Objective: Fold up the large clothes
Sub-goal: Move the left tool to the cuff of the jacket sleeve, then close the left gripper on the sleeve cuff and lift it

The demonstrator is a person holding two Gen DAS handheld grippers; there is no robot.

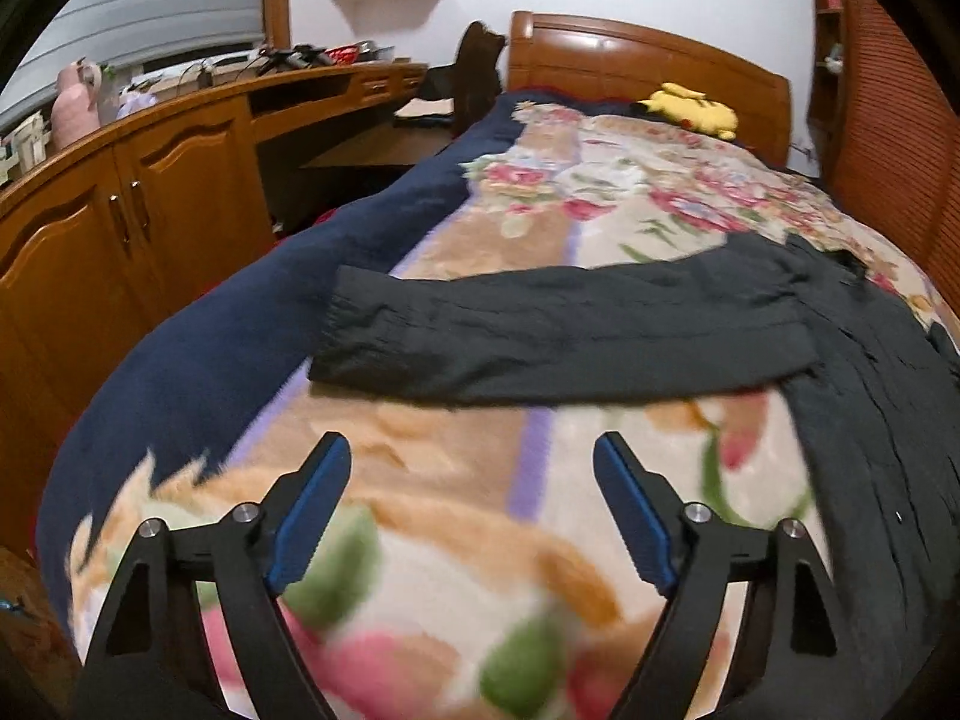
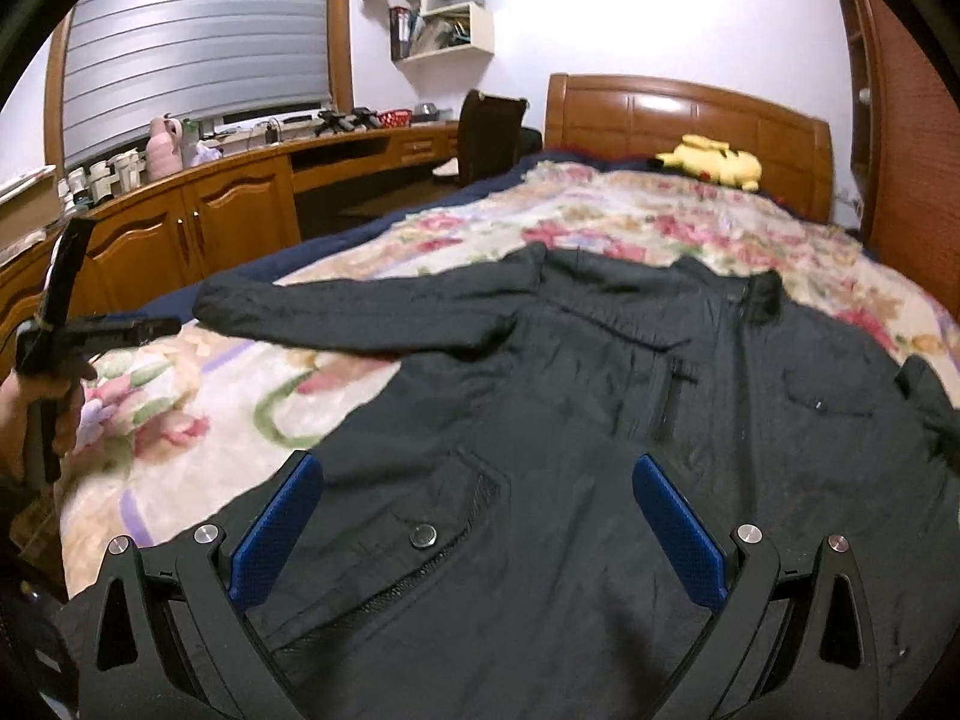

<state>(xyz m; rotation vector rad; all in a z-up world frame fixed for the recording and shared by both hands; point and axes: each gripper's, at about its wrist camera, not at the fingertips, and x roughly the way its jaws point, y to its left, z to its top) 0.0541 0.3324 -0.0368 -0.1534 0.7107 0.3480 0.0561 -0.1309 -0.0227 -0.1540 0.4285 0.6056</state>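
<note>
We held both grippers, left gripper and right gripper, jaws apart, over the spread dark grey zip-front jacket, ready for folding

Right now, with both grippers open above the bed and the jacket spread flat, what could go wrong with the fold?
1. The sleeve ends near the bed's edge, so a loose pinch by the left gripper might let its cuff slide off.
2. The right gripper hangs over the jacket by a snap pocket; its fingers might catch the flap.
3. The fleecy floral blanket may get pinched along with the fabric.

Black jacket; floral pink-cream blanket; yellow plush; navy sheet.
</note>
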